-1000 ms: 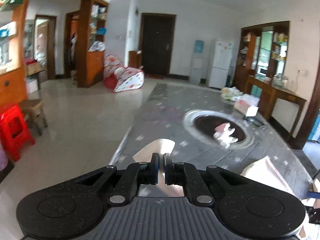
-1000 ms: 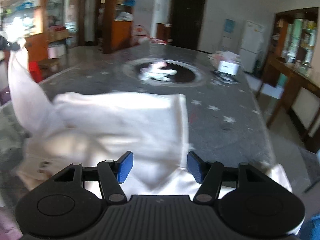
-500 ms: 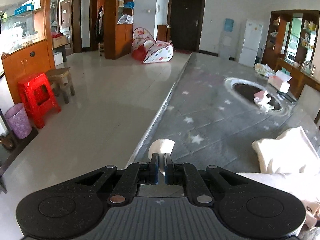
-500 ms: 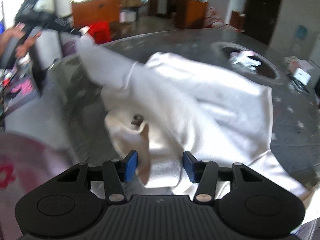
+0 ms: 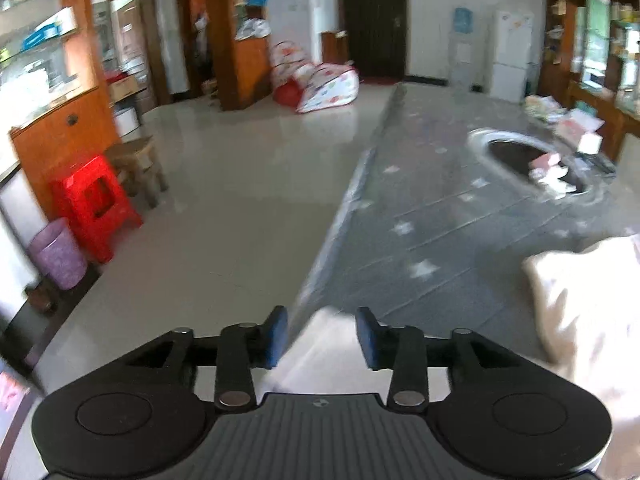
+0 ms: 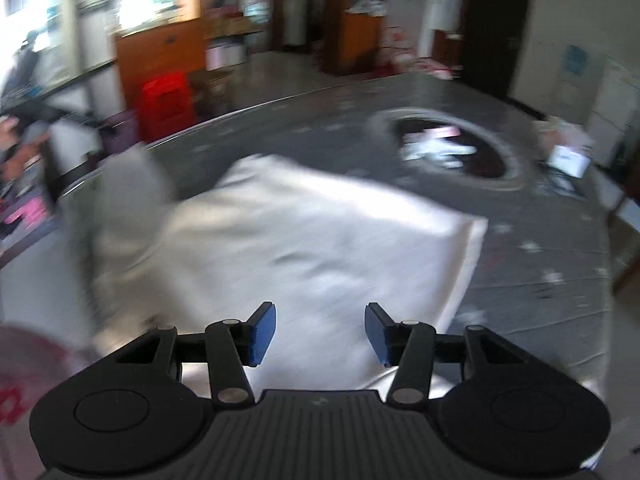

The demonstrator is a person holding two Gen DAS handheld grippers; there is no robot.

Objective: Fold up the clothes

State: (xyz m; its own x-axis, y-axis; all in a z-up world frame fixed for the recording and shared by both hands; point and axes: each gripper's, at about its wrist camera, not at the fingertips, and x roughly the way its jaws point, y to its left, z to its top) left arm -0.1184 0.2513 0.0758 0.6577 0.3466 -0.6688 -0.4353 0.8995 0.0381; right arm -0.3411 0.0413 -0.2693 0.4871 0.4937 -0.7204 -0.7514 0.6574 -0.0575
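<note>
Left wrist view: the left gripper (image 5: 322, 334) hangs over the near left edge of the table (image 5: 452, 216), its blue-padded jaws standing apart with a gap between them and holding nothing. A pale strip of the white garment (image 5: 324, 344) lies under that gap, reaching up between the pads without being pinched; whether it touches either pad cannot be told through the blur. More of the same garment bunches in a heap near the right edge of the view. The table wears a dark grey cover printed with pale stars, and farther along it sits a round dark recess (image 5: 532, 164) with a small white and pink item lying in it. Past the table's left edge, on the tiled floor, stand a red plastic stool (image 5: 94, 208), a wooden stool behind it and a purple bin (image 5: 60, 254) nearer the wall. A patterned play tent (image 5: 320, 84) lies by the far pillar, and a white fridge (image 5: 510, 56) stands by the back wall.

Right wrist view: the right gripper (image 6: 318, 334) hovers with its jaws wide and empty above the garment, which spreads as a broad pale rectangle across the near part of the table, one sleeve-like end trailing toward the near left corner. Nothing lies between the pads and the cloth below. The recess sits beyond the garment's far edge, well apart from it. At the far left, blurred, a hand (image 6: 16, 148) grips the other tool.
</note>
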